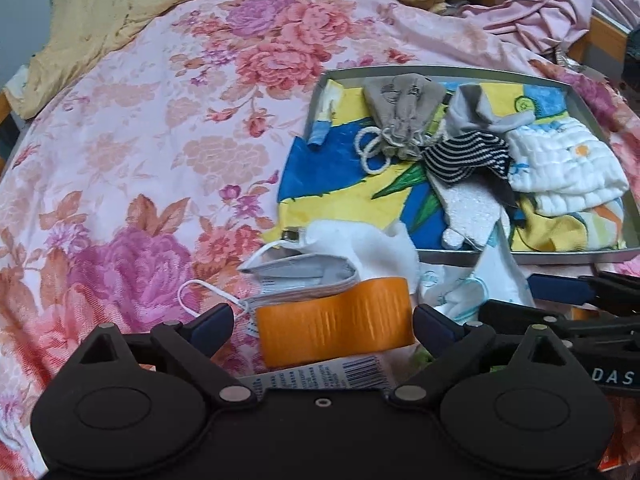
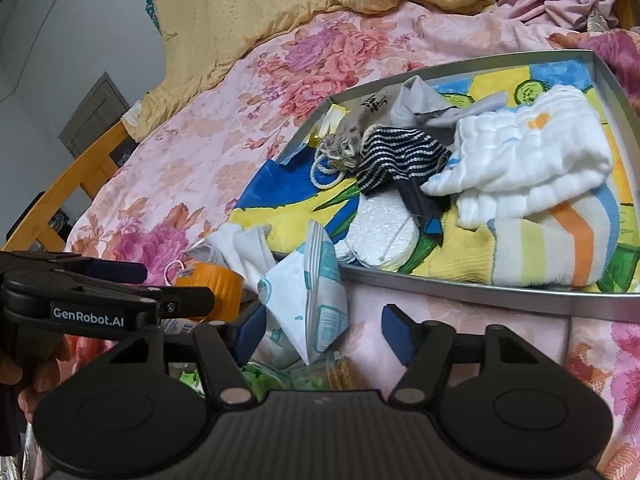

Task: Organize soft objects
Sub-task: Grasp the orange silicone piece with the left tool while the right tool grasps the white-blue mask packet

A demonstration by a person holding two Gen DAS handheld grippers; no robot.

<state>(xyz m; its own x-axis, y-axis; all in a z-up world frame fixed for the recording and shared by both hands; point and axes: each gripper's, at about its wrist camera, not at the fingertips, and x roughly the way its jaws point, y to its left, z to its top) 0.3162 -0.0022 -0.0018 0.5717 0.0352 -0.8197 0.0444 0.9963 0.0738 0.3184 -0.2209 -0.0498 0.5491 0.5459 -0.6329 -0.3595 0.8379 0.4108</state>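
On the floral bed cover, my left gripper (image 1: 324,322) stands open around an orange ribbed block (image 1: 336,320), with a gap at its left finger. A folded grey-white face mask (image 1: 300,276) and a white cloth (image 1: 360,244) lie just beyond it. My right gripper (image 2: 324,332) is open, and a white-and-teal packet (image 2: 312,300) sits between its fingers, against the left one and apart from the right one. Behind them a metal tray (image 2: 460,288) holds a grey drawstring pouch (image 2: 352,128), a striped sock (image 2: 400,152), a white quilted cloth (image 2: 532,152) and a pastel striped sock (image 2: 552,248).
A yellow blanket (image 2: 320,4) and pink clothes (image 1: 540,4) are heaped at the far side of the bed. A wooden bed frame (image 2: 80,168) runs along the left edge. A hand (image 2: 36,376) holds the left gripper (image 2: 120,280) low on the left. A printed wrapper (image 1: 320,376) lies under the orange block.
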